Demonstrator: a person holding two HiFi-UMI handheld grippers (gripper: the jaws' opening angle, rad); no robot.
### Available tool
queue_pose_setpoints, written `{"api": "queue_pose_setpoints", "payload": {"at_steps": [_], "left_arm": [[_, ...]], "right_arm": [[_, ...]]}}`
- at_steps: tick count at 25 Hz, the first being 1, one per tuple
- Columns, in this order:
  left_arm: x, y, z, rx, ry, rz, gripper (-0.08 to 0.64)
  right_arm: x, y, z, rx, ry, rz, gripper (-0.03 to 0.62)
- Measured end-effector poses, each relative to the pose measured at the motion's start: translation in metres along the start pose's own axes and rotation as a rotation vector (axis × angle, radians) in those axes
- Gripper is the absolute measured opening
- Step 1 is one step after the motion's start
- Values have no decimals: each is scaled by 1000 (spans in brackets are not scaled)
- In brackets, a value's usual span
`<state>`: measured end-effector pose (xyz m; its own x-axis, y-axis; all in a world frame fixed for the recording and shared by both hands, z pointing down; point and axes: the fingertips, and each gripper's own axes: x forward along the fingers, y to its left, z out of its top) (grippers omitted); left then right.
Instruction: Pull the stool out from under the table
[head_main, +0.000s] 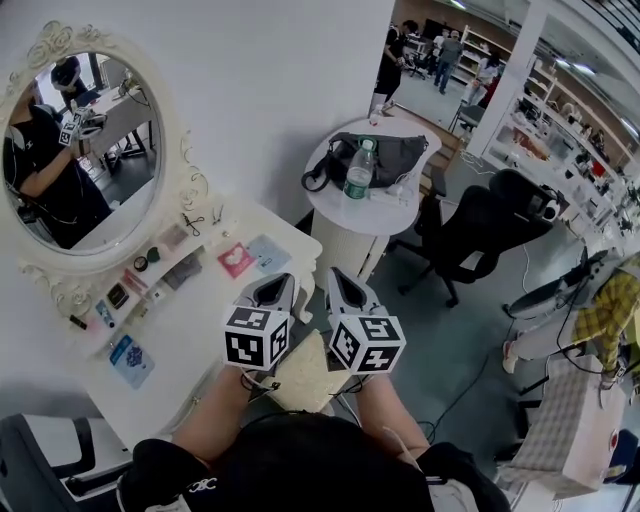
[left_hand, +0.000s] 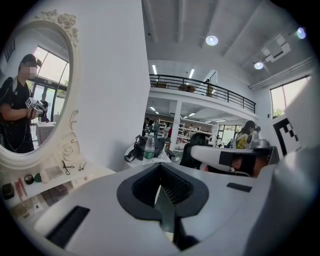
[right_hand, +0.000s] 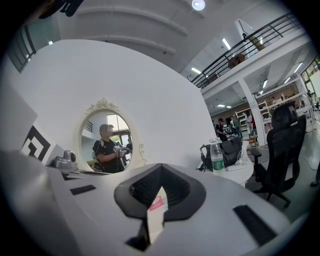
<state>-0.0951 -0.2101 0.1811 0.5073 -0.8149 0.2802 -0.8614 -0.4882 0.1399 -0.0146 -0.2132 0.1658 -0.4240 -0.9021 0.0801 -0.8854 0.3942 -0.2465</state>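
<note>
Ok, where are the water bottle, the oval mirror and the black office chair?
water bottle (head_main: 357, 183): head view, on its green label.
oval mirror (head_main: 82, 150): head view, middle of the glass.
black office chair (head_main: 472, 235): head view, middle of its dark body.

Left gripper (head_main: 272, 288): lower centre of frame, jaws together, nothing between them — tips toward the frame's top.
Right gripper (head_main: 346, 288): just beside it, parallel, jaws together, empty.
Forearms (head_main: 215, 410): bare, side by side, rising from the bottom edge.

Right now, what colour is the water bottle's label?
Green, clearest on the water bottle in the head view.
</note>
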Motion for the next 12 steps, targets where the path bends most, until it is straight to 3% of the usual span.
{"api": "queue_pose_setpoints", "payload": {"at_steps": [12], "left_arm": [[2, -7, -9, -8, 13, -6, 3]], "right_arm": [[-4, -7, -7, -49, 13, -30, 8]]}}
